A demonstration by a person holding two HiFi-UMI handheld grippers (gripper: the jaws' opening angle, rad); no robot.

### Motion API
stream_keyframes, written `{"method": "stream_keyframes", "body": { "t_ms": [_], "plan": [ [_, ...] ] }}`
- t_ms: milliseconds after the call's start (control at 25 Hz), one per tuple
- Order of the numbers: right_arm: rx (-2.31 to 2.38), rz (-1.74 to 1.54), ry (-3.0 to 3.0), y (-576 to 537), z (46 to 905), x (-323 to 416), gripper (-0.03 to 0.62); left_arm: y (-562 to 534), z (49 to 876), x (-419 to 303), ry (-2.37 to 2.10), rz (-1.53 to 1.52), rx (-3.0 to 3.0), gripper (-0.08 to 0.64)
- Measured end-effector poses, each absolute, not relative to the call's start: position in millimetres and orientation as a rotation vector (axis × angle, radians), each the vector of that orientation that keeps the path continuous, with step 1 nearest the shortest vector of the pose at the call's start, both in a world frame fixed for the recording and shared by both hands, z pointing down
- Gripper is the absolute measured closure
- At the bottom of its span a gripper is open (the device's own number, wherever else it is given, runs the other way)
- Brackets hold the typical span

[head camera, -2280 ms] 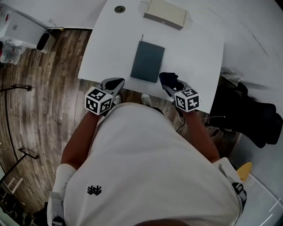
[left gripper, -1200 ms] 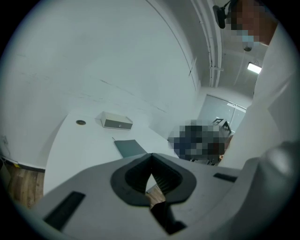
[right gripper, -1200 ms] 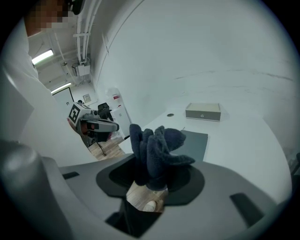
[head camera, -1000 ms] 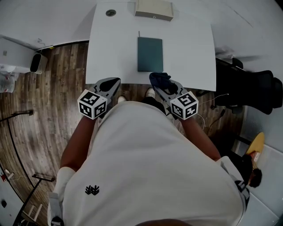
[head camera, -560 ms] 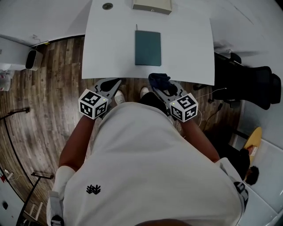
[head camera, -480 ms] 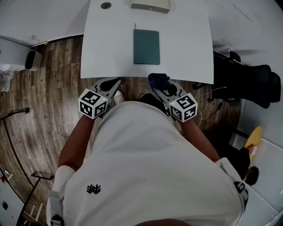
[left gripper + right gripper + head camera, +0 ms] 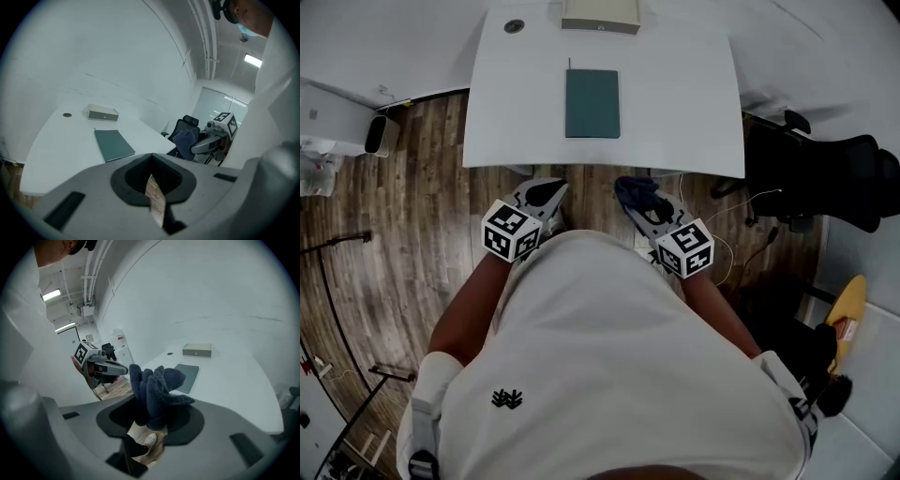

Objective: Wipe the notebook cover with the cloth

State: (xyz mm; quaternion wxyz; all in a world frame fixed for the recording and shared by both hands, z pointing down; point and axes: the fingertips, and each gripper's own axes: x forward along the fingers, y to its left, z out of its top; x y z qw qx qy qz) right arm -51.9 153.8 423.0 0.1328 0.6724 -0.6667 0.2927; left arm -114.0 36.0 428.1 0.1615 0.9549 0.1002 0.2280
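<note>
Further from the tabletop (image 7: 675,112) now, my right hand-held gripper (image 7: 643,206) clamps the cloth (image 7: 157,385), left hand-held gripper (image 7: 546,194) closed, empty; next, reach the notebook (image 7: 592,103).

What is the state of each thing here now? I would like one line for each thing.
notebook: closed, flat on the table, nothing touching it.
cloth: bunched up, held in the air short of the table.
right tool: shut on the cloth.
left tool: shut, empty.
</note>
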Motion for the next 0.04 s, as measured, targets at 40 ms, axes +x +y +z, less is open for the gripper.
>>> {"method": "stream_keyframes", "body": {
  "t_ms": [40],
  "plan": [
    [1.953, 0.864, -1.926, 167.9, 424.5, -49.4, 0.434, 49.4, 425.2, -108.5, 0.292, 0.643, 2.734, 0.554]
  ]
}}
